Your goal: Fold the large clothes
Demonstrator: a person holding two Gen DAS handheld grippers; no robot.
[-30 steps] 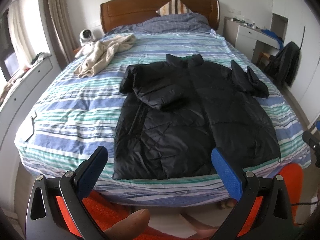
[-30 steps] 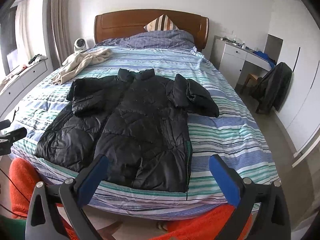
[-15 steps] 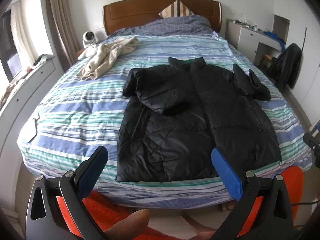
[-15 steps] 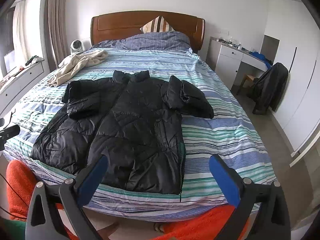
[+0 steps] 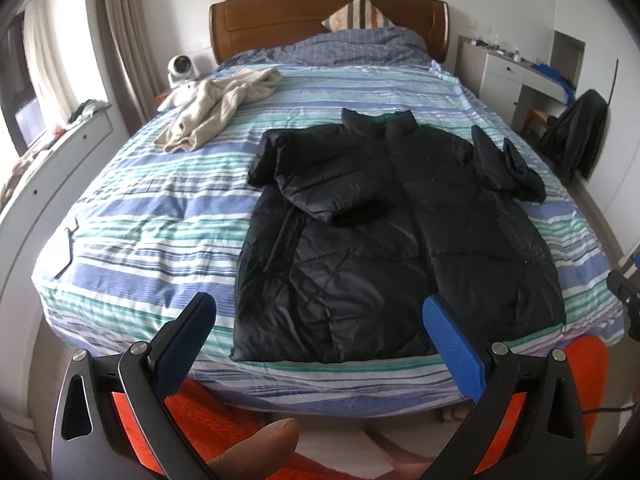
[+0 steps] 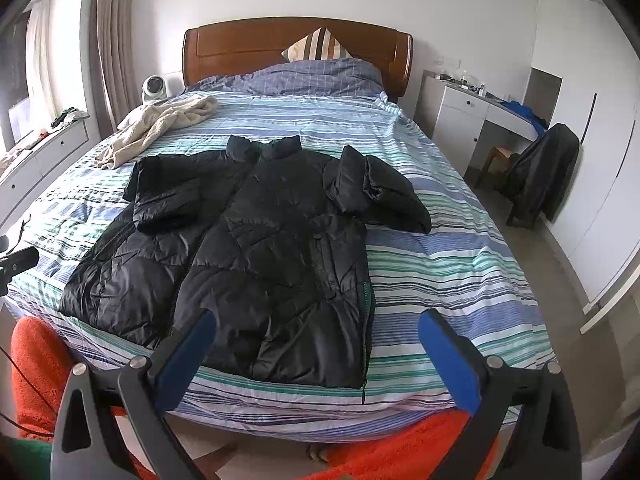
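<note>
A black quilted puffer jacket (image 5: 384,240) (image 6: 260,248) lies front up on the striped bed (image 5: 152,224) (image 6: 448,264), collar toward the headboard and hem at the foot edge. Its left sleeve is folded in across the chest; its right sleeve lies bunched at the shoulder. My left gripper (image 5: 320,312) hangs open over the foot of the bed, just short of the hem, with nothing between its blue pads. My right gripper (image 6: 316,330) is open too, above the hem's right corner and empty.
A crumpled beige garment (image 5: 216,108) (image 6: 160,124) lies on the bed's far left. A white fan (image 5: 182,68) stands by the wooden headboard (image 5: 328,12). White drawers (image 6: 460,116) and a chair with a dark coat (image 6: 540,176) stand right. An orange rug (image 6: 400,452) covers the floor below me.
Both grippers have drawn back and risen slightly, so the bed and jacket look smaller and farther. The jacket has not moved. Both grippers stay open.
</note>
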